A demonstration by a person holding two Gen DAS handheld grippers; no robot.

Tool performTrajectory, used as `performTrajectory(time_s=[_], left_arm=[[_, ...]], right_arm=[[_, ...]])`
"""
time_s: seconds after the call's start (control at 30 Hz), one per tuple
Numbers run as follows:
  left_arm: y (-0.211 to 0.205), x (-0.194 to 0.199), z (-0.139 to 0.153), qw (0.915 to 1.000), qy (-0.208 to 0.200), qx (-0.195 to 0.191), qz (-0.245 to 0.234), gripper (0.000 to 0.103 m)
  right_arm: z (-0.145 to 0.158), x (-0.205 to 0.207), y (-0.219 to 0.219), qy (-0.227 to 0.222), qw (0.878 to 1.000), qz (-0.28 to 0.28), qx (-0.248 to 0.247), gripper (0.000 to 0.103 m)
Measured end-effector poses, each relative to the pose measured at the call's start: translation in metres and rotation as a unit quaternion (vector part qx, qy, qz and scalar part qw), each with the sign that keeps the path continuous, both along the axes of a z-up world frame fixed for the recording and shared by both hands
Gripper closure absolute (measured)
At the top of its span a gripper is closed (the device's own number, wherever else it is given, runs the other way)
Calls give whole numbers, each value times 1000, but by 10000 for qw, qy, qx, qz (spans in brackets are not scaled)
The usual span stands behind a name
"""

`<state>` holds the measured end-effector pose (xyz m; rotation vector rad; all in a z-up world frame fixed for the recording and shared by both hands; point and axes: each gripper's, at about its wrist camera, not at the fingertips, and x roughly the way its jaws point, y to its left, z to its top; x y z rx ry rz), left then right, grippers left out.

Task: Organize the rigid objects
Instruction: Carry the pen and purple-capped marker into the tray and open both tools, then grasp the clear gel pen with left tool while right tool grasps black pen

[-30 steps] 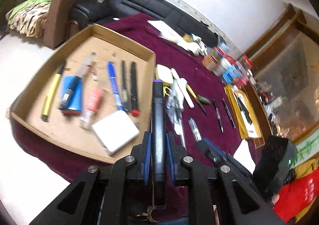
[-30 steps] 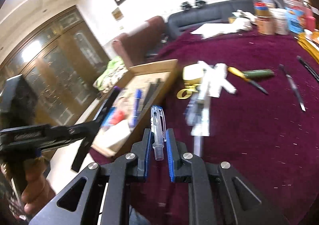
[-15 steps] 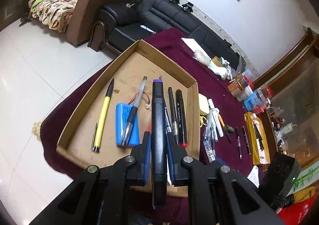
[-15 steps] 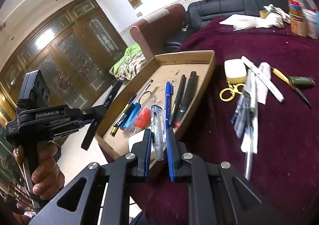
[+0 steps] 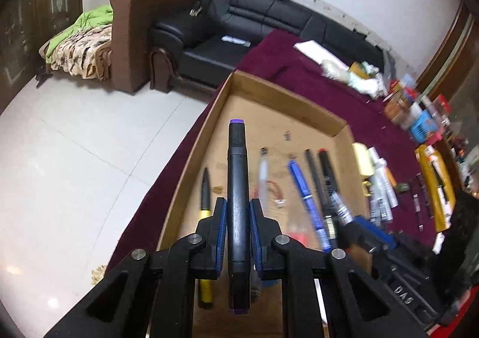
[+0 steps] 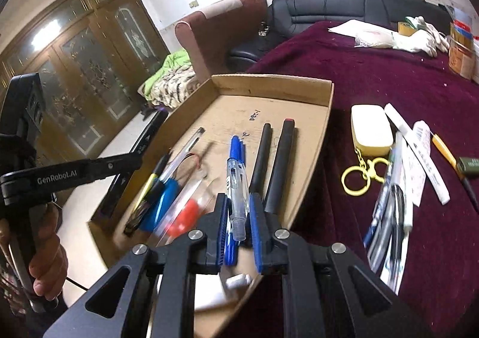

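I have the left gripper [image 5: 236,215] pinching a black marker [image 5: 237,176] and the right gripper [image 6: 238,212] pinching a clear pen [image 6: 237,188], both over the cardboard tray [image 6: 327,116]. Several pens already in; more wait on the cloth [image 6: 374,68].

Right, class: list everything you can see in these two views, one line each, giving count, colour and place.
Cardboard tray: one, brown, on the maroon tablecloth.
Black markers: two, one with a red end, lying side by side in the tray.
Blue pen: one, lying in the tray.
Yellow-and-black pen: one, at the tray's left side.
Cream case: one, with a yellow key ring, on the cloth beside the tray.
Sofa: one, black, behind the table.
Armchair: one, brown.
Left gripper: shut on a black marker with purple ends.
Right gripper: shut on a clear pen with blue clip.
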<state>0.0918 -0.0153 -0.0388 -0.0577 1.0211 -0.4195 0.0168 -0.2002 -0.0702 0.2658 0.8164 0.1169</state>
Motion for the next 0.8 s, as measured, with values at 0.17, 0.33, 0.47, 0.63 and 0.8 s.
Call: performTrajectory(time_s=[0.17, 0.33, 0.47, 0.63, 0.8], left_arm=[[2, 5, -19, 9998, 185, 83, -12, 89], [6, 6, -20, 9998, 189, 72, -10, 88], [8, 2, -16, 9997, 144, 167, 68, 69], [8, -30, 10, 9988, -342, 143, 311, 49], [-16, -87, 32, 9973, -696, -209, 131, 34]], right_arm=[[-6, 12, 8, 22, 9988, -25, -486, 89], [-12, 16, 19, 36, 9960, 66, -891, 88], [-10, 12, 23, -6, 9959, 208, -885, 87], [10, -24, 8, -522, 9976, 224, -396, 54], [14, -71, -25, -756, 9965, 219, 270, 52]])
